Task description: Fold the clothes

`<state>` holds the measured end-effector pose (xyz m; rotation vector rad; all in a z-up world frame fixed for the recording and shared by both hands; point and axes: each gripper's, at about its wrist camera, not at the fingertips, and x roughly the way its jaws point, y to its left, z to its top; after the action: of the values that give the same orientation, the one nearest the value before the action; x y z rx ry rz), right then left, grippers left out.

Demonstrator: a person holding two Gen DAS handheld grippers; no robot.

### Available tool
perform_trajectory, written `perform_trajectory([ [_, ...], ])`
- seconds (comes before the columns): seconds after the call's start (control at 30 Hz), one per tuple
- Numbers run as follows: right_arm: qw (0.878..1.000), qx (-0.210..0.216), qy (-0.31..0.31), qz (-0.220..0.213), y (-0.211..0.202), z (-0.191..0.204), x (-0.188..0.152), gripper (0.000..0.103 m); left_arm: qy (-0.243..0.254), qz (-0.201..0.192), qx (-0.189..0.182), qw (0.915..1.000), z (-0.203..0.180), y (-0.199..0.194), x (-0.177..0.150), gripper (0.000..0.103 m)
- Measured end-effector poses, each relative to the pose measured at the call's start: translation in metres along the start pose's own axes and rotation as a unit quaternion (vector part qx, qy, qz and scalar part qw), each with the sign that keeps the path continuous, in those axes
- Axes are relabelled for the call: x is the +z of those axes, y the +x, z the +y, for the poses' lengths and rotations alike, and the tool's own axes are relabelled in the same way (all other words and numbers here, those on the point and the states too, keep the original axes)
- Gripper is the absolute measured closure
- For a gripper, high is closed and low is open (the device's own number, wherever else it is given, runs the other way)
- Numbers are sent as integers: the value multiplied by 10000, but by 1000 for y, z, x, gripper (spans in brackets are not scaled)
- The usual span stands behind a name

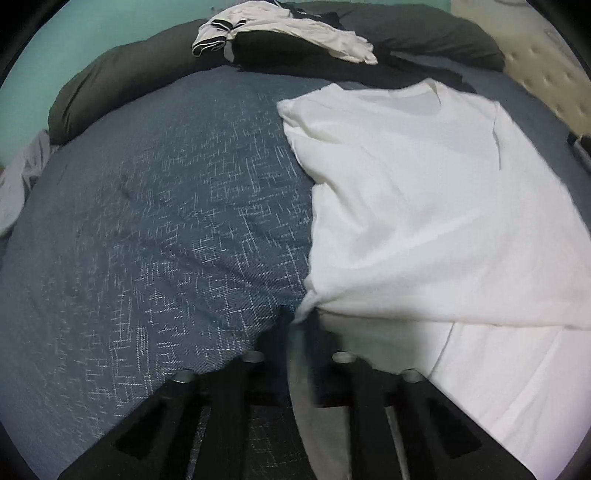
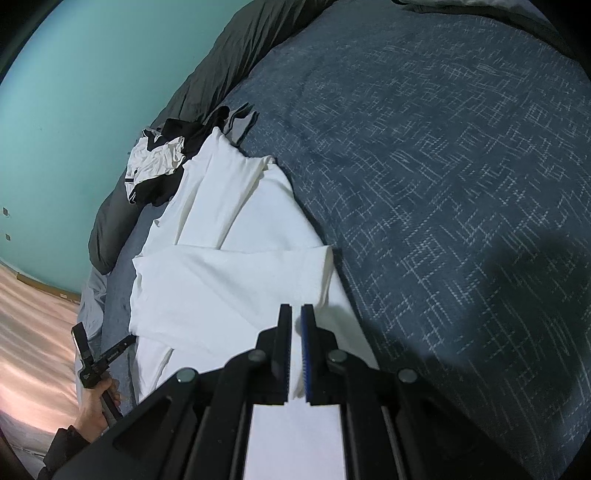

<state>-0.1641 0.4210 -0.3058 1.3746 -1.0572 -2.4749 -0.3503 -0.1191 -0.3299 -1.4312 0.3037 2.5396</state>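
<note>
Item: white T-shirt (image 1: pixel 424 206), part folded on the blue patterned bedspread (image 1: pixel 147 221), filling the right half of the left wrist view

My left tongs (image 1: pixel 301 321): blurred, closed, apparently pinching the shirt's corner at lower centre

My right tongs (image 2: pixel 295 314): closed over the shirt's near end at lower centre; whether cloth is caught between them I cannot tell

Risk: so thin a pinch may slip, dropping the fold crooked; the unsorted black and white garments (image 1: pixel 280 33) at upper centre may snag a far sleeve

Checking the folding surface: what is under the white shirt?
The white shirt lies on the blue patterned bedspread. Its far end reaches the black-and-white clothes. Whatever lies beneath the shirt's middle is covered.
</note>
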Motion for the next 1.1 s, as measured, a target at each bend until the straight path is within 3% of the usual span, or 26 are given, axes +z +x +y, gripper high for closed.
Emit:
perform_trajectory([
  [0.17, 10000, 10, -15, 24, 3, 1, -1, 98, -954, -223, -358, 9945, 31, -8, -2, 99],
  [0.4, 10000, -7, -47, 26, 7, 3, 0, 98, -1967, -181, -878, 9764, 53, -3, -15, 99],
  [0.67, 9996, 118, -271, 37, 12, 16, 3, 98, -2294, -439, -1006, 9671, 57, -19, -27, 94],
  [0.77, 9981, 183, -581, 31, 11, 33, 7, 98, -2387, -550, -1200, 9621, 63, -20, -31, 87],
  [0.83, 9962, 163, -860, 26, 13, 48, 11, 94, -2397, -618, -1298, 9601, 63, -19, -32, 80],
  [0.9, 9940, 116, -1083, 137, 22, 64, 16, 76, -2402, -691, -1388, 9583, 62, -18, -32, 76],
  [0.93, 9924, 102, -1204, 252, 30, 74, 19, 73, -2408, -710, -1458, 9569, 61, -16, -32, 76],
  [1.1, 9712, 77, -2233, 830, 83, 156, 40, 72, -2515, -730, -1707, 9499, 54, -2, -30, 75],
])
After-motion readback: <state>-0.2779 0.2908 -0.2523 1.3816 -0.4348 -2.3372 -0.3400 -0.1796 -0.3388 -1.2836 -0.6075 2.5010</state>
